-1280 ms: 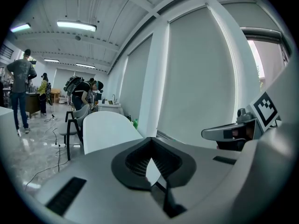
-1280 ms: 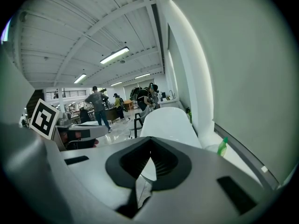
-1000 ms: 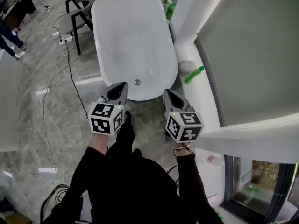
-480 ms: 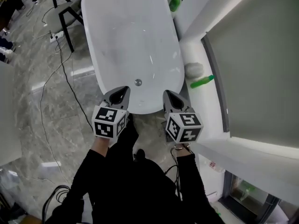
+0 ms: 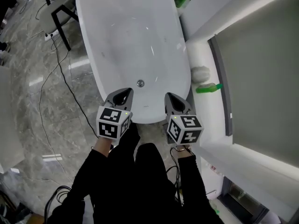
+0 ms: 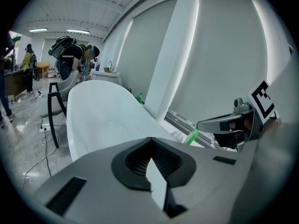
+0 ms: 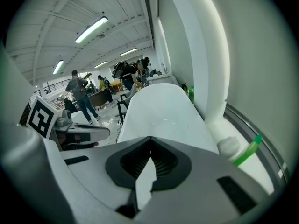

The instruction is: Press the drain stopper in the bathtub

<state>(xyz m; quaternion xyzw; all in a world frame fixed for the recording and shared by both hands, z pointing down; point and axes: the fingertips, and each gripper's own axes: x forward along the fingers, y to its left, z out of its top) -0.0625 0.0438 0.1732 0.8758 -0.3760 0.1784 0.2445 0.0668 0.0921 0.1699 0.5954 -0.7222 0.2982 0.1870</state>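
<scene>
Black sleeves [image 5: 100,171] reach forward, side by side. Left claw [image 5: 122,95] and right claw [image 5: 174,100] hover over the near rim of the bathtub [image 5: 119,27], each pinched closed on nothing. The drain stopper [image 5: 140,83] sits on the tub floor just beyond, between the two and untouched. The right ledge [image 5: 202,113] holds a green bottle [image 5: 209,87] and a white lump [image 5: 201,72], maybe a sponge. A chair [image 5: 60,14] stands far left.
</scene>
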